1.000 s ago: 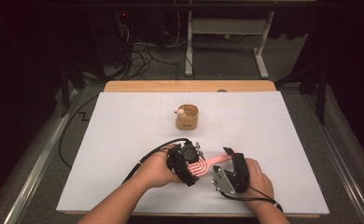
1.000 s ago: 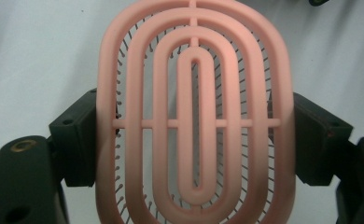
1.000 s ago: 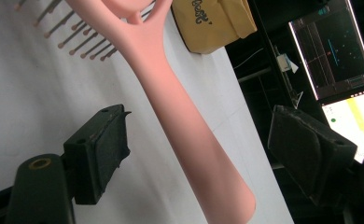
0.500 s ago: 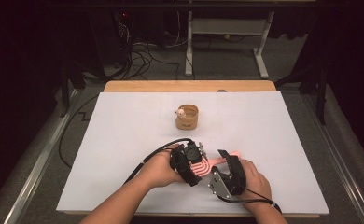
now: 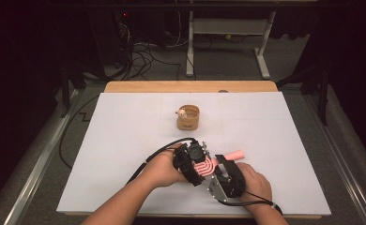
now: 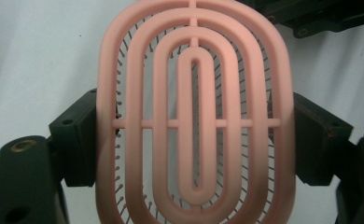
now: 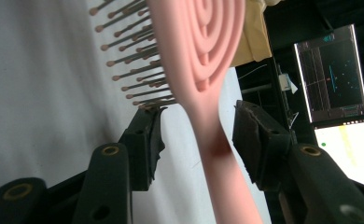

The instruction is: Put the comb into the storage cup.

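Note:
A pink hairbrush (image 5: 205, 167) with a looped open-work head is held above the white table near its front edge. My left gripper (image 5: 197, 161) is shut on the head: in the left gripper view the pads (image 6: 80, 140) press both sides of the brush (image 6: 194, 93). My right gripper (image 5: 222, 163) sits just right of it. In the right gripper view the brush handle (image 7: 215, 140) runs between the jaws of the right gripper (image 7: 202, 135). Those jaws have just been closing, and a gap shows on each side of the handle. The handle tip (image 5: 236, 153) pokes out to the right.
A small wooden cup (image 5: 188, 117) with a little pale object at its rim stands at the table's middle. The white table top (image 5: 125, 140) has a wooden strip (image 5: 190, 86) along its far edge. Cables and a desk frame lie on the dark floor beyond.
The right gripper has edged a little left toward the brush, and its jaws have narrowed around the handle. The left hand and the brush head have stayed put.

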Available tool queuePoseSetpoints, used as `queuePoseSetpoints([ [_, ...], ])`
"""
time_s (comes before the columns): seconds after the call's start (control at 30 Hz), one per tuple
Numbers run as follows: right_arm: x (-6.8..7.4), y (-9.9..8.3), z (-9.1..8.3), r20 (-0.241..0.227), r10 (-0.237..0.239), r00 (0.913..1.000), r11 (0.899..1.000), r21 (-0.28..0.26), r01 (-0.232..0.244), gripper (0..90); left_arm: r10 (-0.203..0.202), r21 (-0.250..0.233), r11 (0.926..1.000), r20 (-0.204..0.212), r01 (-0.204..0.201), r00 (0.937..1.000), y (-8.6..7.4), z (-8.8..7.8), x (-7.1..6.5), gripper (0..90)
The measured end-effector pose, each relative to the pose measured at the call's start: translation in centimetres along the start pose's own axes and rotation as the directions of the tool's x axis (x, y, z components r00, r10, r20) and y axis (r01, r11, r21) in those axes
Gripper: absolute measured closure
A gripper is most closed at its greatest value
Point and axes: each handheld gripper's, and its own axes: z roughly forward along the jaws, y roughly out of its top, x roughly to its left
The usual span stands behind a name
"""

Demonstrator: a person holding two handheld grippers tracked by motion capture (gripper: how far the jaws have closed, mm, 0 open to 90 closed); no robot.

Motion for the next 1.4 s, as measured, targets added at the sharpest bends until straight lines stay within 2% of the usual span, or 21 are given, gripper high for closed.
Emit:
queuePoseSetpoints([
  [0.3,0.13,0.13,0.04,-0.007,-0.028,0.9996,1.000,0.005,0.028,59.3,0.007,0.004,1.0000,-0.003,-0.007,1.0000,0.11,0.09,-0.03,19.8],
  [0.73,0.21,0.19,-0.02,-0.002,-0.035,0.9994,0.999,0.011,0.035,59.1,0.001,0.000,1.0000,-0.004,-0.001,1.0000,0.20,0.18,0.02,19.8],
  [1.07,0.39,0.32,-0.02,0.003,-0.064,0.9979,0.998,0.010,0.064,59.0,0.000,0.005,1.0000,-0.005,0.000,1.0000,0.21,0.27,-0.03,19.7],
  [1.4,0.54,0.37,-0.09,0.012,-0.085,0.9963,0.996,0.020,0.085,63.2,0.001,0.000,1.0000,-0.001,-0.001,1.0000,0.25,0.42,0.02,19.7],
])
